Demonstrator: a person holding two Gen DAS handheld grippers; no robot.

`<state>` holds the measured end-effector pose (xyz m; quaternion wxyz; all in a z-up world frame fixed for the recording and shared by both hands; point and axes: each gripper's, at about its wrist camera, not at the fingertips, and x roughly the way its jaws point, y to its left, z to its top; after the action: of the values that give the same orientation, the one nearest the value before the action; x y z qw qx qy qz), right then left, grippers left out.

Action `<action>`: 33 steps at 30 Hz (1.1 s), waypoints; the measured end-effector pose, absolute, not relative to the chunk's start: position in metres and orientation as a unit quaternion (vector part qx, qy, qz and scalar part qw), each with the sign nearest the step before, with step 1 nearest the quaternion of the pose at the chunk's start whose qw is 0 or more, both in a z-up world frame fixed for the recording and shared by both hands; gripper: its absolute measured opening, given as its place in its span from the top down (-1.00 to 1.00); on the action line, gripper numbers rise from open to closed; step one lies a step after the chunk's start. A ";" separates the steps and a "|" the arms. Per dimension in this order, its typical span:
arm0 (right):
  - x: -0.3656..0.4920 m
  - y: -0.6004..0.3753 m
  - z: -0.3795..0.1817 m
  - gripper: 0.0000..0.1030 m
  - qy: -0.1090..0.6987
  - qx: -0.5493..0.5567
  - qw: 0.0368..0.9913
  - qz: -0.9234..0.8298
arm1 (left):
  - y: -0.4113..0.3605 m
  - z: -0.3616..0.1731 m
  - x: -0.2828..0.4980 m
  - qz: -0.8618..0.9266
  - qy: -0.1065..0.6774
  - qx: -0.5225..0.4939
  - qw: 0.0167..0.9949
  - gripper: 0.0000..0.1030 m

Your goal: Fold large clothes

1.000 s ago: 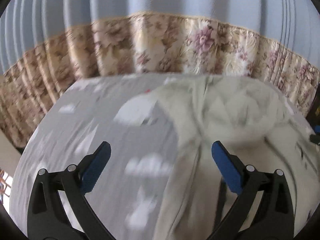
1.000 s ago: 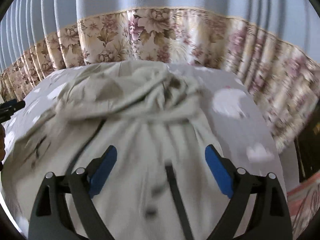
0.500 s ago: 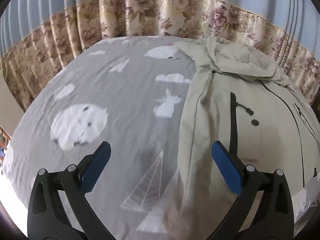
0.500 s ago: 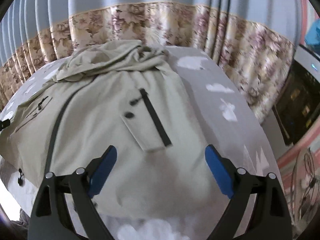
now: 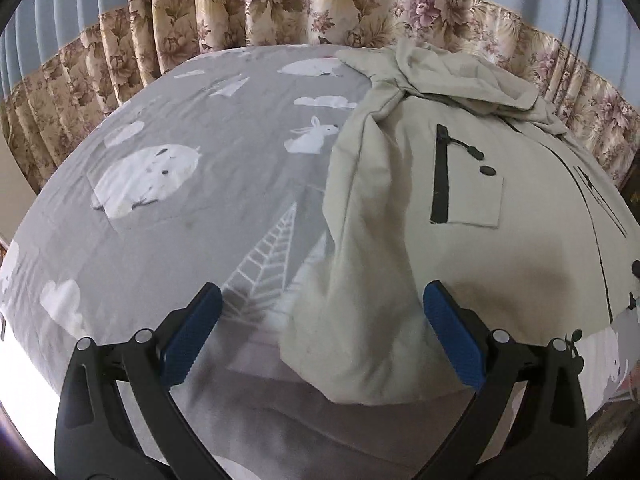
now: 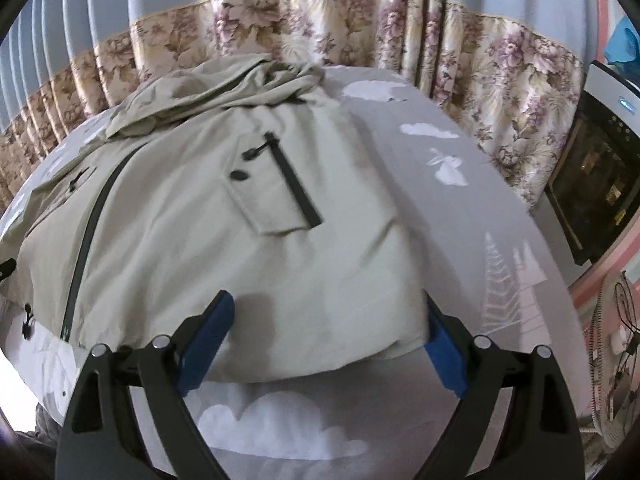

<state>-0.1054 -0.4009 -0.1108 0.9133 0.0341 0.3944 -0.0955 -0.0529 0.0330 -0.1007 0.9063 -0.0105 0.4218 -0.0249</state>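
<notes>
A beige hooded jacket (image 5: 460, 240) lies front-up on a bed with a grey cartoon-print sheet (image 5: 180, 240). Its hood (image 5: 440, 76) is bunched at the far end. The left sleeve (image 5: 360, 280) runs down towards me, and its end lies below my left gripper (image 5: 320, 300), which is open and holds nothing. In the right wrist view the jacket (image 6: 200, 248) shows its zip and chest pocket. My right gripper (image 6: 326, 304) hovers over the near hem with its jaws wide and closing slightly. The hem sits between them, but the pads do not press on it.
Blue and floral curtains (image 5: 280, 12) hang behind the bed. To the right of the bed stand a dark glass-fronted cabinet (image 6: 592, 184) and a floor fan (image 6: 616, 360). Bare sheet (image 6: 440, 220) lies on both sides of the jacket.
Both grippers have drawn back from the hood end to the near end of the jacket and sunk lower. The sleeve end and the hem now lie under the jaws, which stay wide.
</notes>
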 end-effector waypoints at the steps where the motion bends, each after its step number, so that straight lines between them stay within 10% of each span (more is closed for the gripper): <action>1: -0.106 -0.398 -0.113 -0.66 0.392 0.030 0.914 -0.095 | 0.032 -0.101 -0.055 -0.026 0.418 -0.012 0.908 -0.94; 3: -0.108 -0.394 -0.114 -0.38 0.387 0.023 0.917 -0.091 | 0.028 -0.101 -0.057 -0.034 0.414 -0.009 0.910 -0.82; 8: -0.113 -0.391 -0.108 0.58 0.384 0.007 0.919 -0.092 | 0.012 -0.096 -0.063 -0.084 0.400 -0.008 0.913 0.37; 11: -0.117 -0.401 -0.103 0.82 0.380 0.032 0.920 -0.089 | 0.013 -0.094 -0.060 -0.098 0.404 -0.026 0.909 0.79; 33: -0.167 -0.373 0.006 0.92 0.299 0.103 0.948 0.025 | 0.071 0.019 -0.077 -0.113 0.342 -0.033 0.932 0.87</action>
<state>-0.1672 -0.3730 0.0060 0.9483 0.1031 0.2991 0.0247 -0.0765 0.0709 0.0188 0.9322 -0.0334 0.3422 -0.1128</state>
